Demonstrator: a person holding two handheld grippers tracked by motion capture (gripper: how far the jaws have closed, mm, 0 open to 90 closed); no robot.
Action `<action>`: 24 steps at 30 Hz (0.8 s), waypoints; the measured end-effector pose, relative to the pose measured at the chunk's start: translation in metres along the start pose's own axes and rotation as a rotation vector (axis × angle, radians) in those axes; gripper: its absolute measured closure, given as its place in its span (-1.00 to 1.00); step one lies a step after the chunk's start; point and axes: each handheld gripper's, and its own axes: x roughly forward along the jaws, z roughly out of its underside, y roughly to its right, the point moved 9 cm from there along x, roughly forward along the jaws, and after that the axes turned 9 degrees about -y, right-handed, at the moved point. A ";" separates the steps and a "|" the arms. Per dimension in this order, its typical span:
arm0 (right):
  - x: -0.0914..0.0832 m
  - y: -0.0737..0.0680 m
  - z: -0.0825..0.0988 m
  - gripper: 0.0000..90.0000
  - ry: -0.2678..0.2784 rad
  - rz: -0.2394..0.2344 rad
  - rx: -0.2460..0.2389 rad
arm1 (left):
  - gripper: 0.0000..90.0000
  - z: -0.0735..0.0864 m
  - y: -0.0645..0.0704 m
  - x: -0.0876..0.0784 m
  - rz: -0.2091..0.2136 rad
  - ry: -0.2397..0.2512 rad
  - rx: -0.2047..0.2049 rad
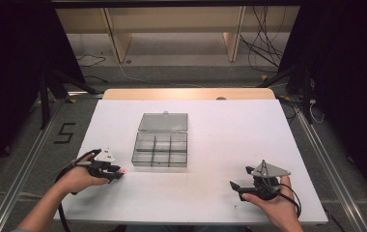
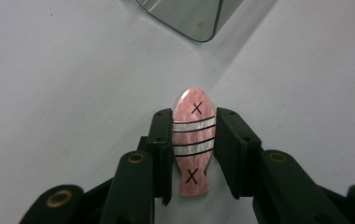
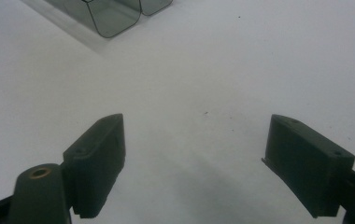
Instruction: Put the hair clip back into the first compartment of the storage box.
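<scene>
Gripping a small pink fish (image 2: 193, 144) between its two black jaws, the left gripper (image 1: 115, 172) sits low over the white table (image 1: 220, 140) at its near left, held in the person's left hand (image 1: 77, 178). In the left gripper view the fish stands lengthwise between the jaws — a flat, fish-shaped piece with white bands edged in black across its middle and a black X near each end. The jaws press on its two long sides, the rounded end pointing away from the gripper, the tail end toward it. From above, the fish shows as a pink-red spot at the gripper's tip, just left of the box's near left corner.

The box (image 1: 161, 149) is a clear, grey-tinted compartment case in the middle of the table, its lid (image 1: 163, 122) laid open flat on the far side. Its compartments look empty from above. One rounded corner of it appears at the top of the left gripper view.

The right gripper (image 1: 239, 187) rests at the near right, well apart from the box, in the right hand (image 1: 274, 205). Its jaws stand wide apart — nothing between them but bare table.
</scene>
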 end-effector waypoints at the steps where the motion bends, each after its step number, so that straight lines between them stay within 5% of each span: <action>1: 0.000 0.000 0.000 -0.53 0.000 0.000 0.000 | 0.50 0.000 0.000 0.000 -0.004 0.004 -0.002; 8: 0.001 0.000 0.000 -0.53 -0.004 0.000 0.001 | 0.50 0.003 0.002 -0.001 -0.039 0.052 -0.038; 24: 0.001 0.000 0.000 -0.52 -0.004 0.001 0.003 | 0.51 0.005 0.002 -0.001 -0.032 0.083 -0.072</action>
